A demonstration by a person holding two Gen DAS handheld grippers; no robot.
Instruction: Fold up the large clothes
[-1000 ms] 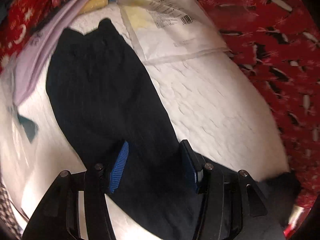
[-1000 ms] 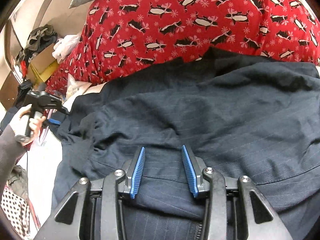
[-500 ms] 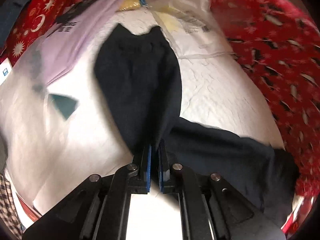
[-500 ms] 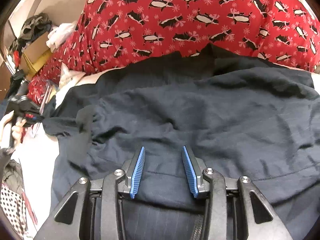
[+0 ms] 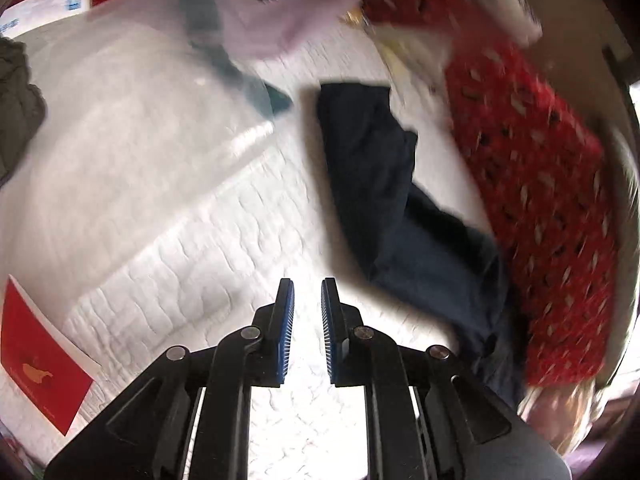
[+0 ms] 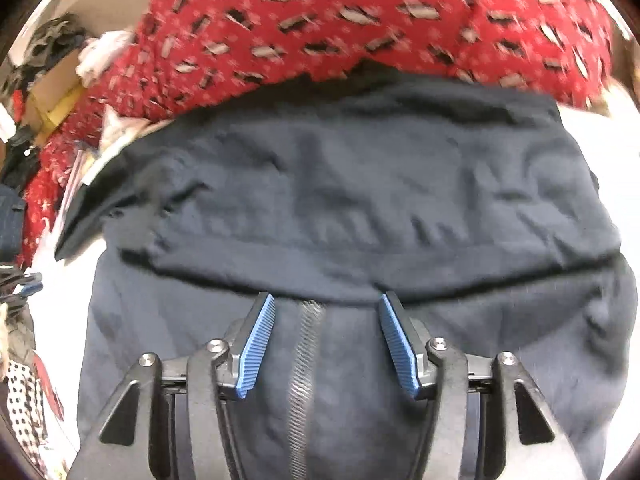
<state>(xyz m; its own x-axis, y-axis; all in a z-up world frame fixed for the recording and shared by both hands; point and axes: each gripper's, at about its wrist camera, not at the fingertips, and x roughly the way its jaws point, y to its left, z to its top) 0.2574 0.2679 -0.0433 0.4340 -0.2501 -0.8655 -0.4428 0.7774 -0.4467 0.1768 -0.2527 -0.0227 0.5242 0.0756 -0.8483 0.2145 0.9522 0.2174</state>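
Observation:
A dark navy garment (image 6: 360,184) with a zipper (image 6: 306,344) lies on a white quilted bed. In the right wrist view it fills the middle, with an upper layer lying over the lower part. My right gripper (image 6: 326,312) is open and hovers over the zipper at the fold edge, holding nothing. In the left wrist view a sleeve of the garment (image 5: 372,168) lies bunched on the bed (image 5: 180,216) to the right. My left gripper (image 5: 307,292) stands slightly apart and empty over bare bed, left of the sleeve.
A red penguin-print blanket (image 6: 360,16) lies behind the garment and shows in the left wrist view (image 5: 540,184). A clear plastic bag (image 5: 132,128), a lilac cloth (image 5: 280,20) and a red card (image 5: 36,364) lie on the bed.
My left gripper let go of the sleeve, which now lies folded toward the body, and moved left over bare bed. My right gripper opened wider and pulled back, showing the zipper.

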